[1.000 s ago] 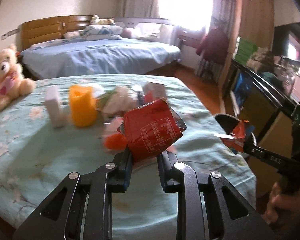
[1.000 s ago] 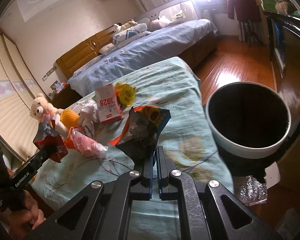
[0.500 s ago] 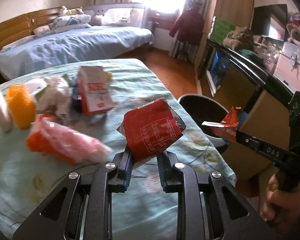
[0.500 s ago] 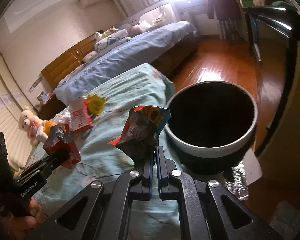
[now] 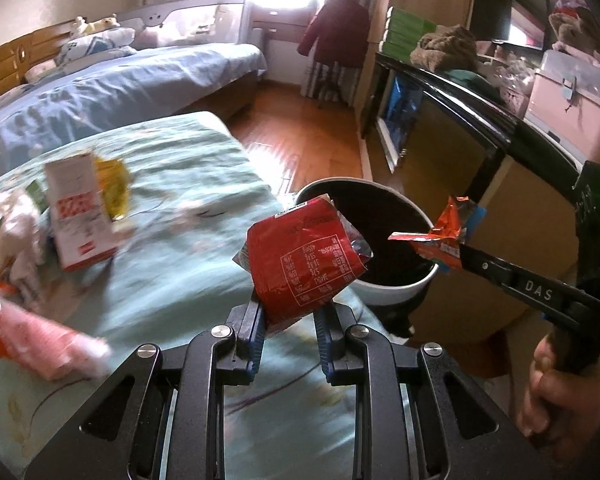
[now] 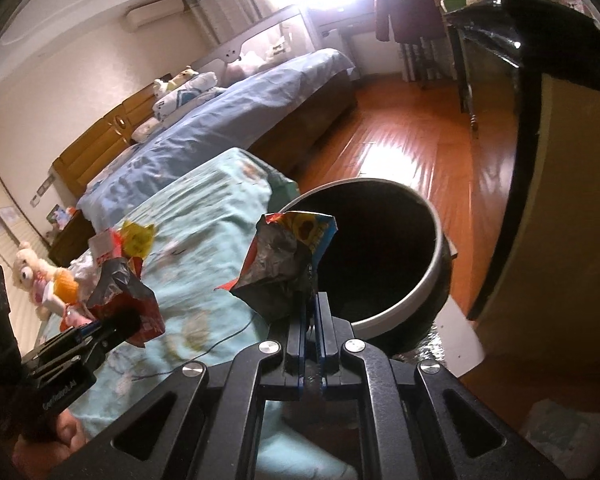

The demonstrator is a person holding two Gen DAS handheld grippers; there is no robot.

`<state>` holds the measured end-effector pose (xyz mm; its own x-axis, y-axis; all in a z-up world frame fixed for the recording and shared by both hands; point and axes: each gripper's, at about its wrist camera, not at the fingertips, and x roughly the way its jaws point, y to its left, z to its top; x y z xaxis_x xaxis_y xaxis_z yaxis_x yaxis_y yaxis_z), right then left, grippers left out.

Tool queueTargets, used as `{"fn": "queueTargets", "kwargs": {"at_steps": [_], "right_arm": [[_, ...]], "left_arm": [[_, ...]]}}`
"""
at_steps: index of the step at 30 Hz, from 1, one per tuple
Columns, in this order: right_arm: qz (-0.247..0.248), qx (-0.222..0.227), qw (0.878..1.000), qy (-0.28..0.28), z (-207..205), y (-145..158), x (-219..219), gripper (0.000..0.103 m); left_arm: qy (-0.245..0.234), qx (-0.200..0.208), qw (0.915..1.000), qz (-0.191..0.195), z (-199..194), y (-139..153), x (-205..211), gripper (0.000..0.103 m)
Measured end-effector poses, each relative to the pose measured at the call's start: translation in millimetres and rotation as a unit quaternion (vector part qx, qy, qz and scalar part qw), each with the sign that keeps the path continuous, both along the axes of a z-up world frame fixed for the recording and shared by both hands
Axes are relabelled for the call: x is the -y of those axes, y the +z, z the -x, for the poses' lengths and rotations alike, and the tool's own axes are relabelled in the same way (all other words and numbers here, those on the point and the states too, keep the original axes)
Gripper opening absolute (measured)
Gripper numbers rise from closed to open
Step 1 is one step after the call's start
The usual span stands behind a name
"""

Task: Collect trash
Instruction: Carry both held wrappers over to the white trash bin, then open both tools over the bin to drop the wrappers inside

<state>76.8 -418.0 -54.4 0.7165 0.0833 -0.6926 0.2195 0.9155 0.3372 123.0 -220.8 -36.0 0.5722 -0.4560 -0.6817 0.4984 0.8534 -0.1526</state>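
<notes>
My left gripper (image 5: 290, 314) is shut on a red snack packet (image 5: 304, 256), held over the bed's edge just short of the round white-rimmed bin (image 5: 384, 296). In the right wrist view that packet (image 6: 128, 300) shows at lower left. My right gripper (image 6: 310, 312) is shut on a crumpled foil wrapper (image 6: 284, 264) with orange and blue print, at the near rim of the bin (image 6: 432, 280). From the left wrist view the same wrapper (image 5: 448, 232) hangs over the bin's right rim. The bin's inside is dark.
More trash lies on the teal floral bedspread (image 5: 180, 264): a white and red carton (image 5: 80, 216), a yellow wrapper (image 5: 114, 184), a pink packet (image 5: 40, 344), white tissue. A teddy bear (image 6: 28, 272) sits at the far end. A dark cabinet (image 5: 460, 120) stands beside the bin on wooden floor (image 6: 420, 152).
Both grippers have swung right, away from the trash pile toward the bin, each keeping its packet. The bin now fills more of both views.
</notes>
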Motion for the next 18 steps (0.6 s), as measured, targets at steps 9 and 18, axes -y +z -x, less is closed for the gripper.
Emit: {"fn": "queueTargets", "kwargs": {"at_steps": [9, 18], "right_arm": [[0.015, -0.012, 1.0, -0.009, -17.3, -4.6, 17.1, 0.007], [0.022, -0.033, 0.999, -0.013, -36.9, -12.5, 31.2, 0.008]], "left_arm": [[-0.02, -0.008, 0.9997, -0.006, -19.9, -0.4, 34.2, 0.021], [-0.039, -0.02, 0.9989, -0.014, -38.5, -4.5, 61.1, 0.021]]}}
